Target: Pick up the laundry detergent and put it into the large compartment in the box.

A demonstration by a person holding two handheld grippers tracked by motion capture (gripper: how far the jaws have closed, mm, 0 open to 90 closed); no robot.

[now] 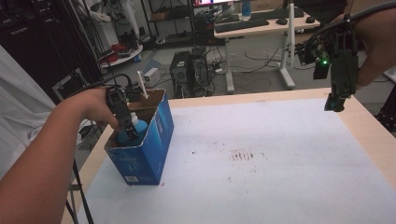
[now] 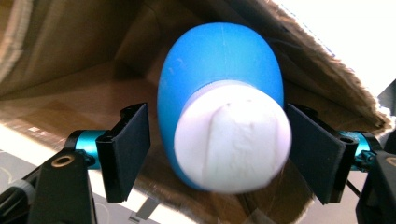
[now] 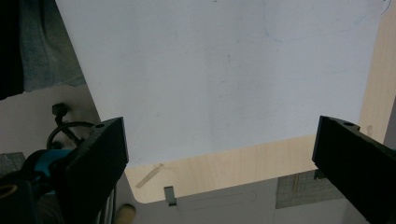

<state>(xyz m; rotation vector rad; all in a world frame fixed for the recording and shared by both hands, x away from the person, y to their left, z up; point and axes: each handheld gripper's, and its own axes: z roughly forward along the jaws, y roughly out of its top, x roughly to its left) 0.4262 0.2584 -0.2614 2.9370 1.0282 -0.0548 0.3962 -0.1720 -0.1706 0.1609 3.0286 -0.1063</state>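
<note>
At the worktop's (image 1: 280, 154) left edge, the left hand (image 1: 95, 108) tips its left gripper (image 2: 217, 149) down into the blue carton (image 1: 144, 149), jaws apart on either side of a blue bottle (image 2: 219, 74) with a white cap (image 2: 233, 140). The right gripper (image 3: 219, 158), raised above the far right corner, points downward with jaws wide apart.

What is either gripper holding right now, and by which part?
Nothing yet. The left gripper has its open fingers on either side of the blue bottle near its white cap, inside the box. The right gripper is open and empty.
</note>
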